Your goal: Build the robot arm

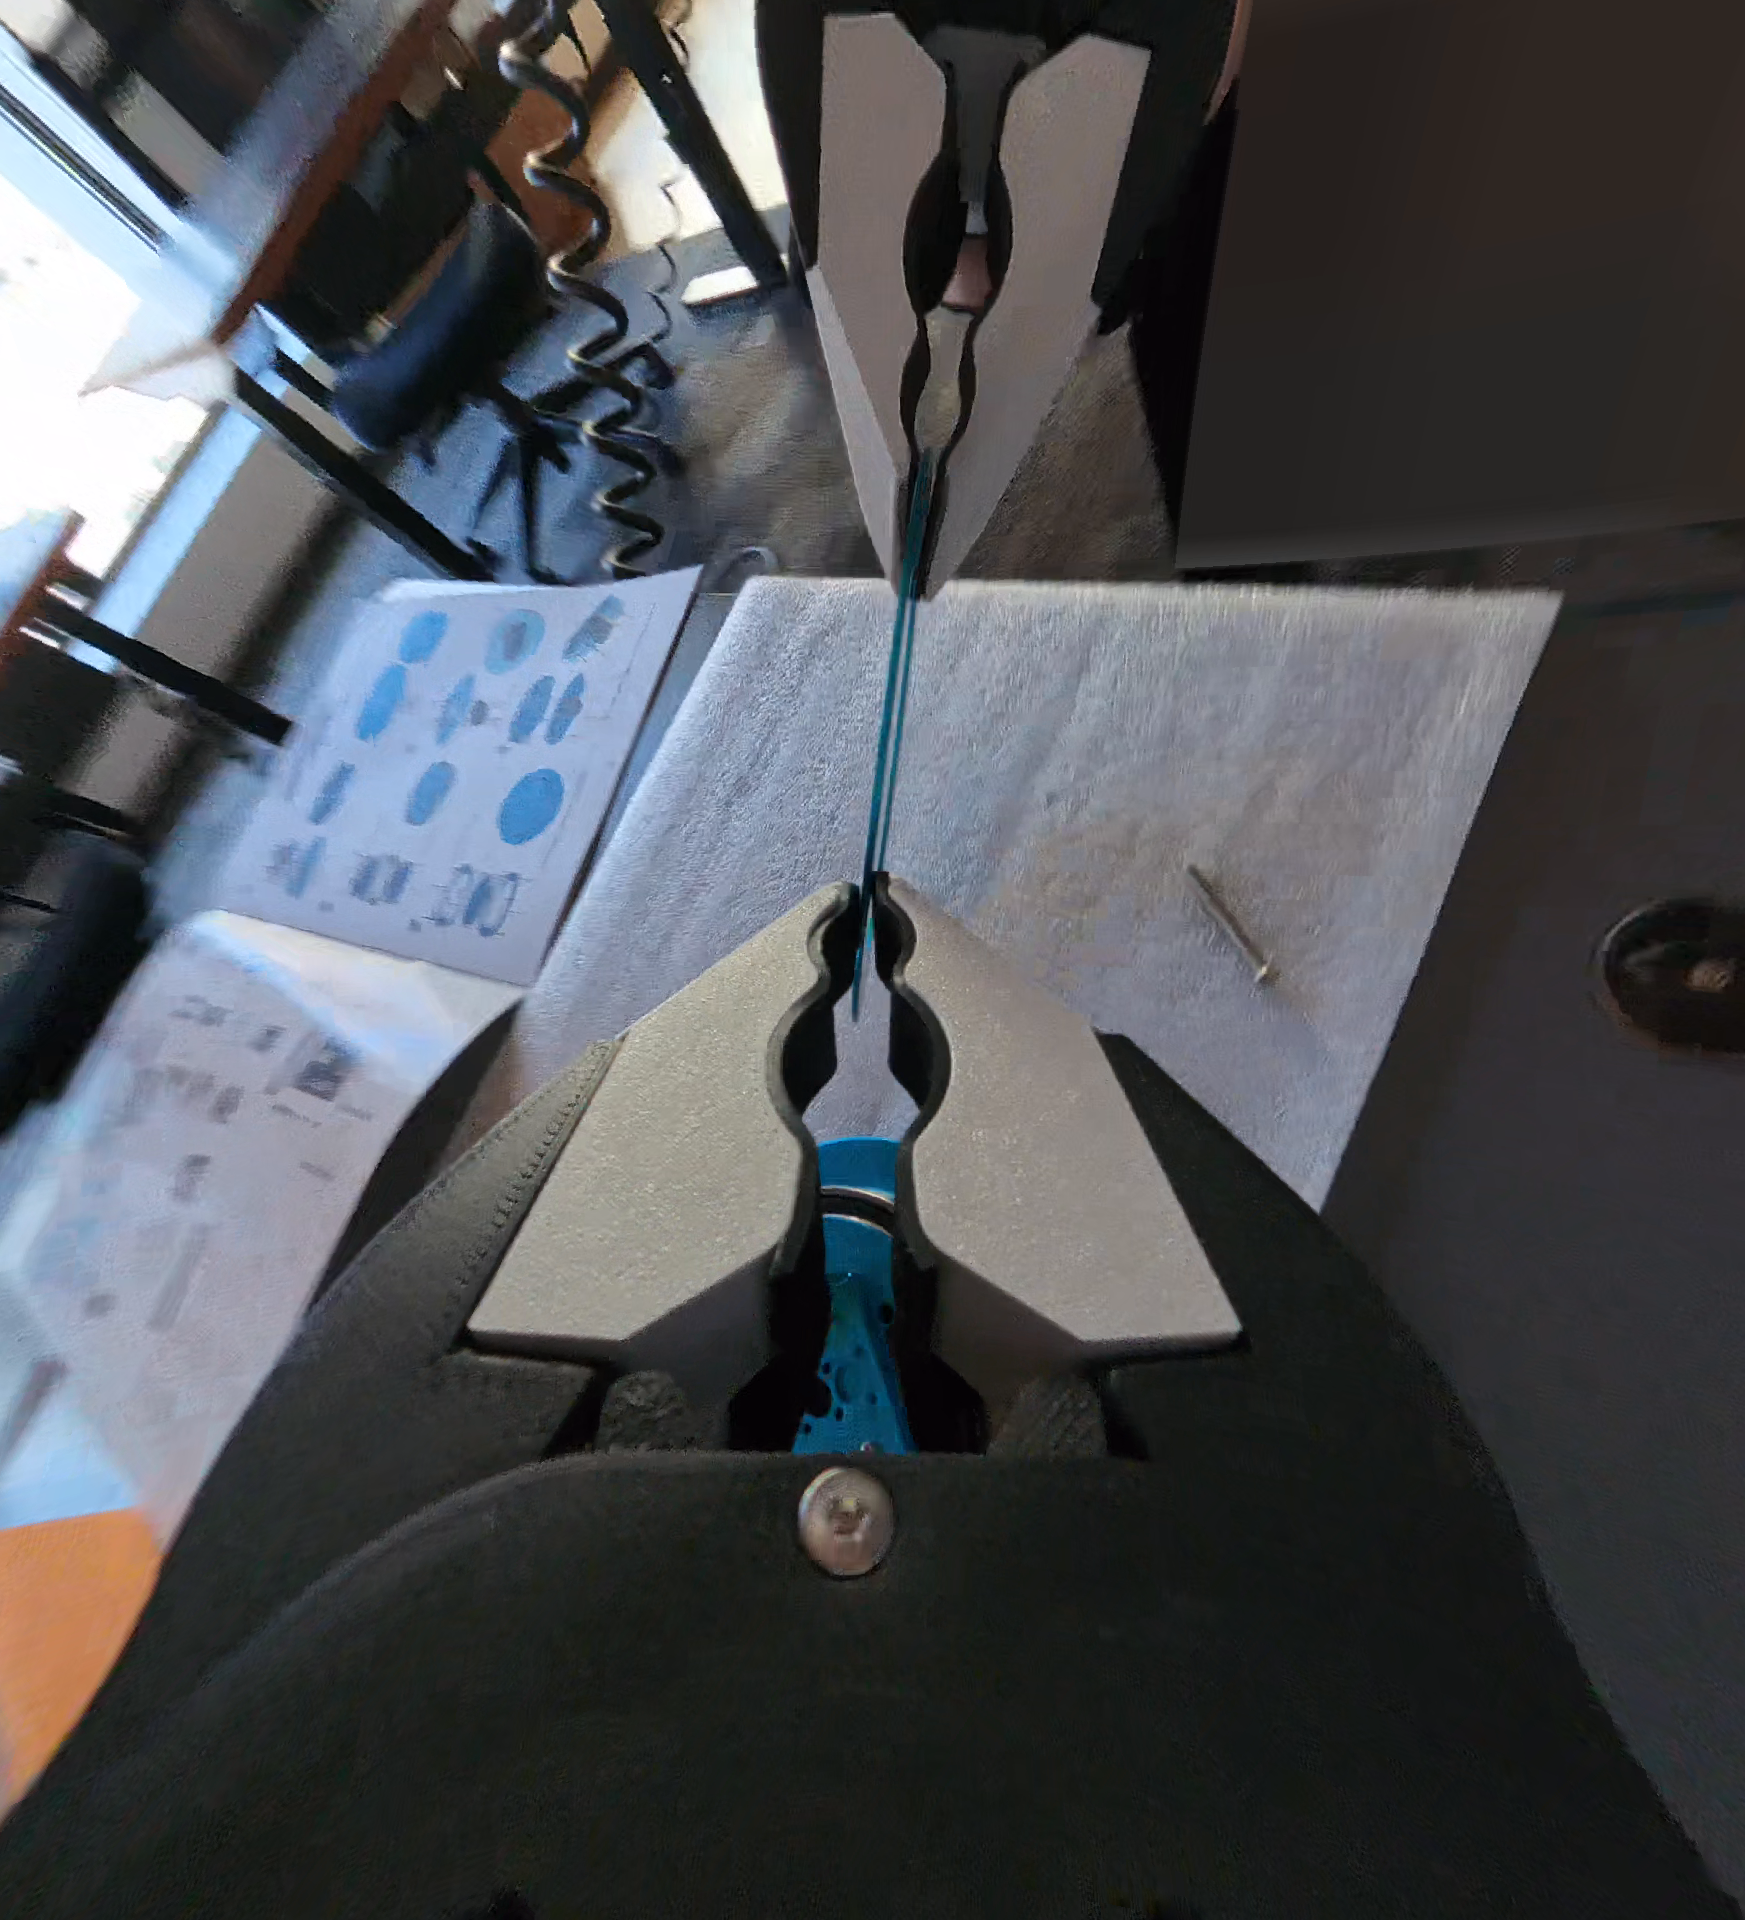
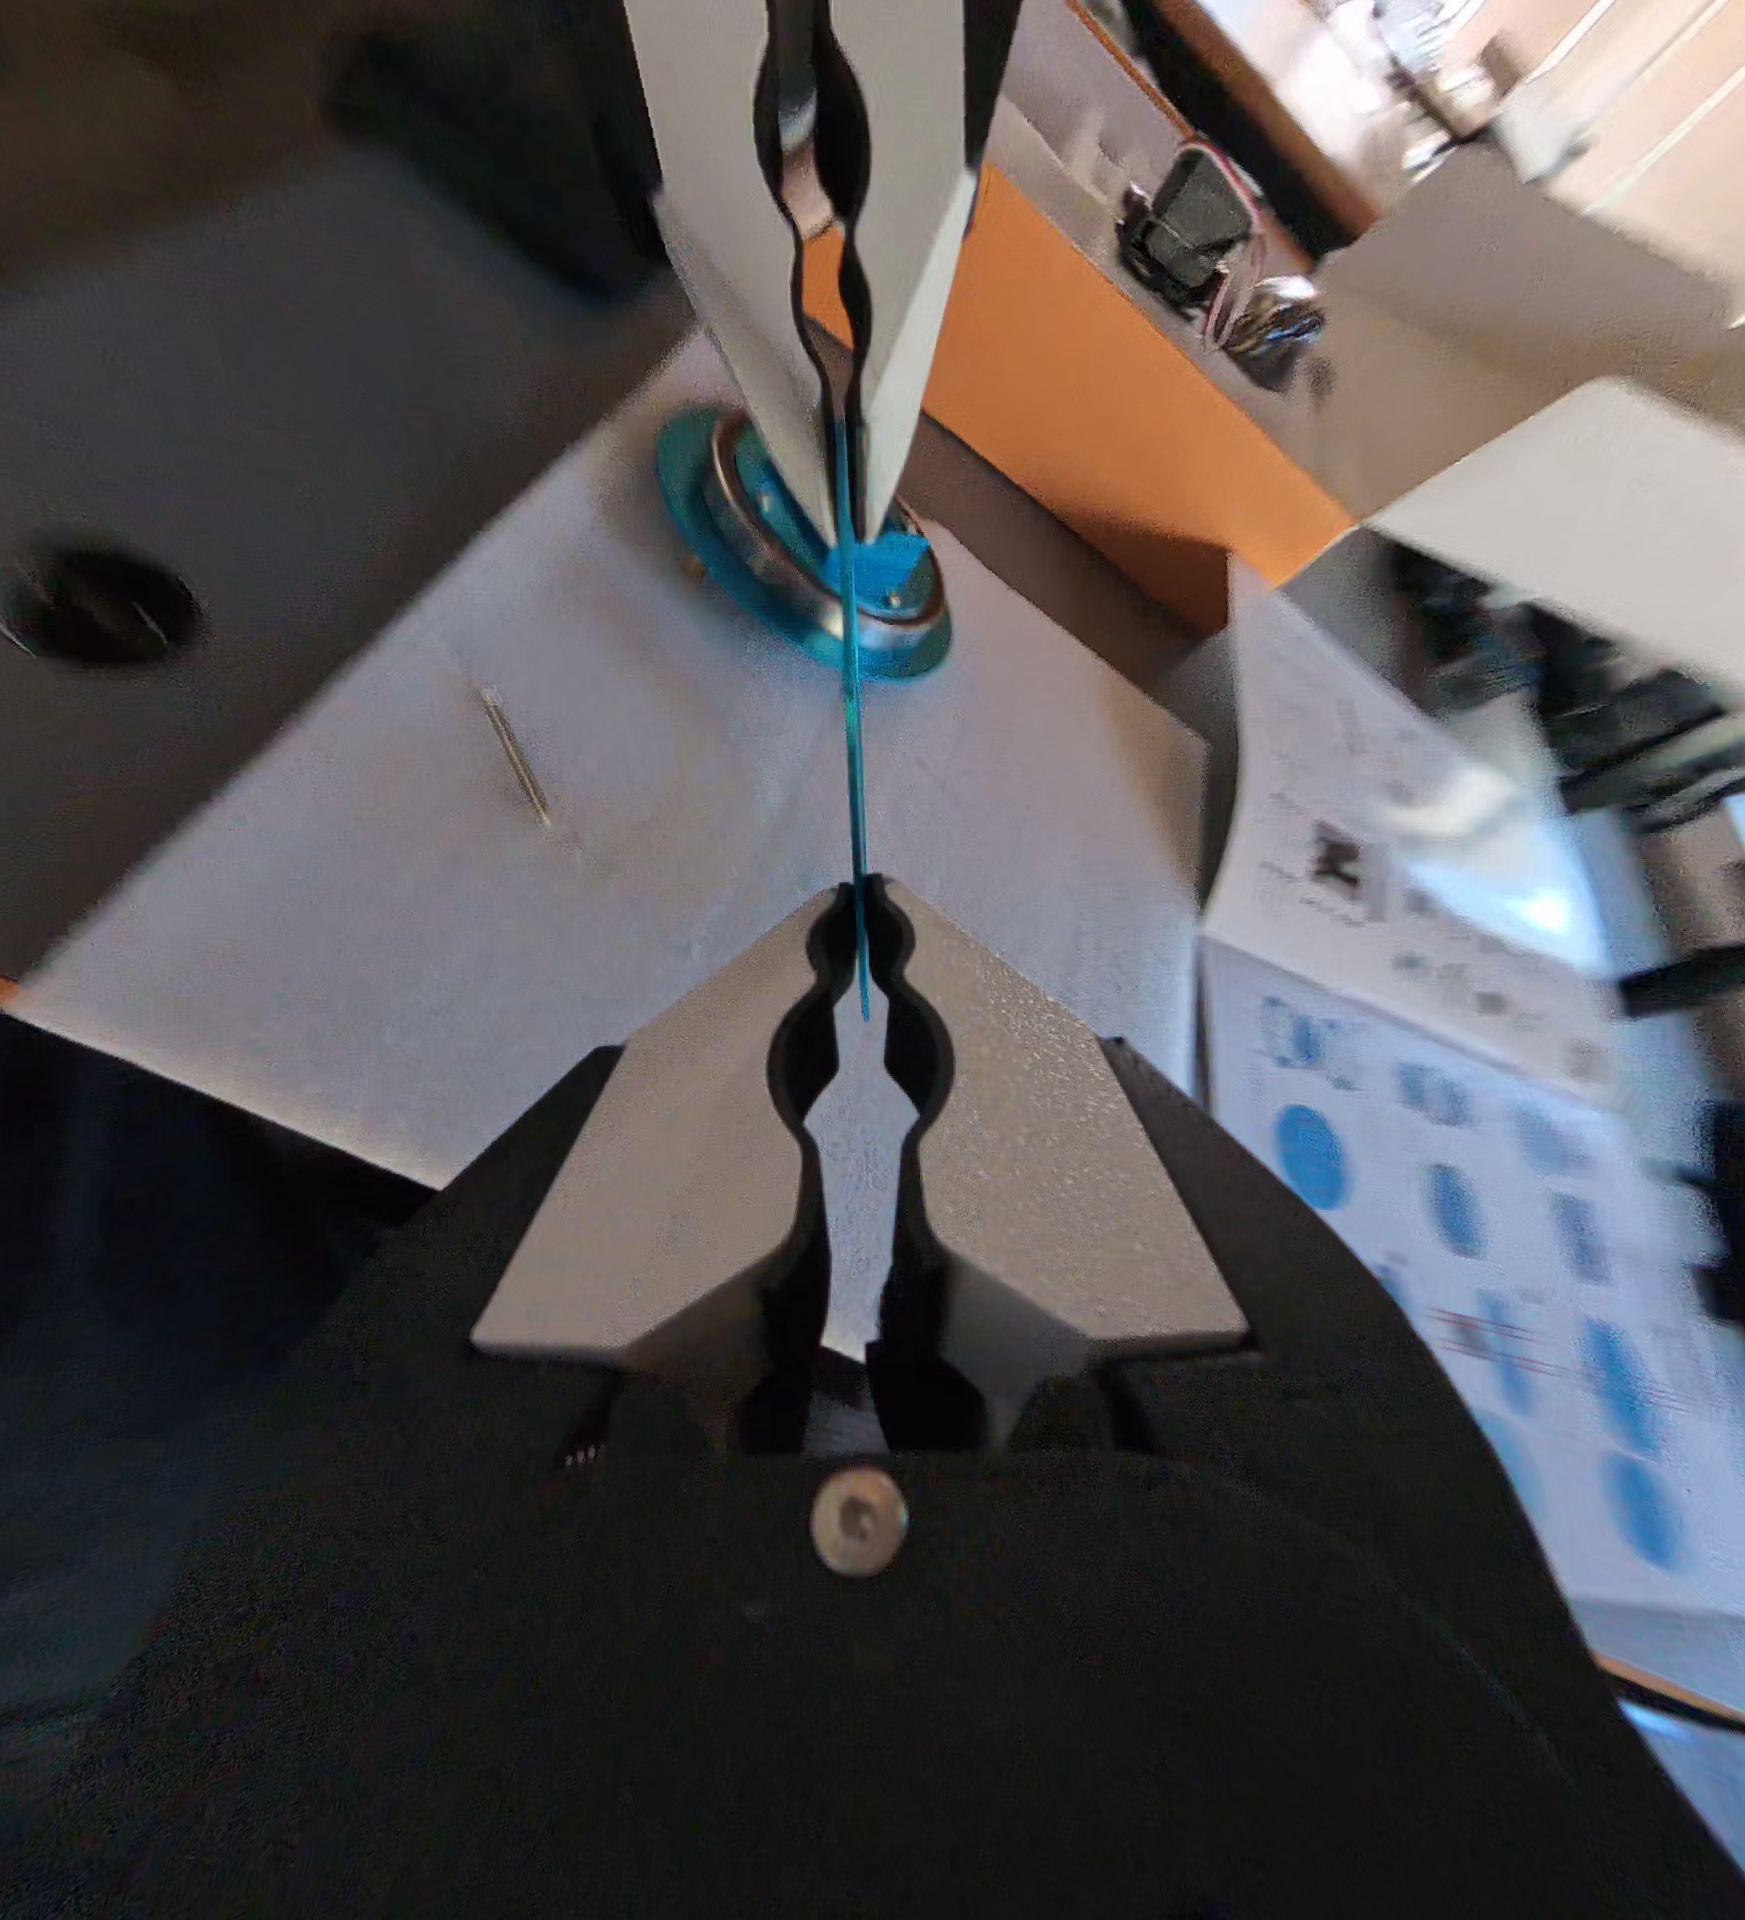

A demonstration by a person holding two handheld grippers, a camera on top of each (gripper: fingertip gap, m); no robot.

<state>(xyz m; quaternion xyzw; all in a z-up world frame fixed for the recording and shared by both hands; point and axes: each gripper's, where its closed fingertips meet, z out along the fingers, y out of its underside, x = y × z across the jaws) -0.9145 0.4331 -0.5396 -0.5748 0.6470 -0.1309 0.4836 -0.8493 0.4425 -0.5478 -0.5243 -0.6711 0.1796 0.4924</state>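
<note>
Grippers, two, facing tip to tip above a white foam pad (image 1: 1107, 748). The left hand-held gripper (image 1: 873, 894) has its grey fingers pressed together at the tips, pinching one end of a thin blue band (image 1: 889, 727); the right hand-held gripper (image 1: 918, 566), seen opposite in the left wrist view, pinches the other end, so the band runs straight and taut between them, clear of the pad. In the right wrist view the right hand-held gripper (image 2: 863, 894) shows the same closed pinch on the blue band (image 2: 855, 748), with the left hand-held gripper (image 2: 852, 499) across from it. Blue round assembly (image 2: 826, 582) with a metal ring, lying on the foam pad (image 2: 432, 914) directly beneath the left gripper's tips and partly hidden by them; in the left wrist view part of it shows only through the gap behind that gripper's fingers (image 1: 852, 1299). Metal pin (image 1: 1232, 925), loose on the pad, well apart from the band. Dark grey worktop (image 1: 1626, 1351) under the pad, with a round black grommet (image 1: 1715, 977) beside the pad's edge. Printed sheet with blue shapes (image 1: 442, 769) just beside the pad, a second printed sheet (image 1: 193, 1143) nearer the camera; both blurred. Coiled black cable (image 1: 598, 343) and dark chairs beyond, blurred. Orange surface (image 2: 1076, 384) behind the pad.
</note>
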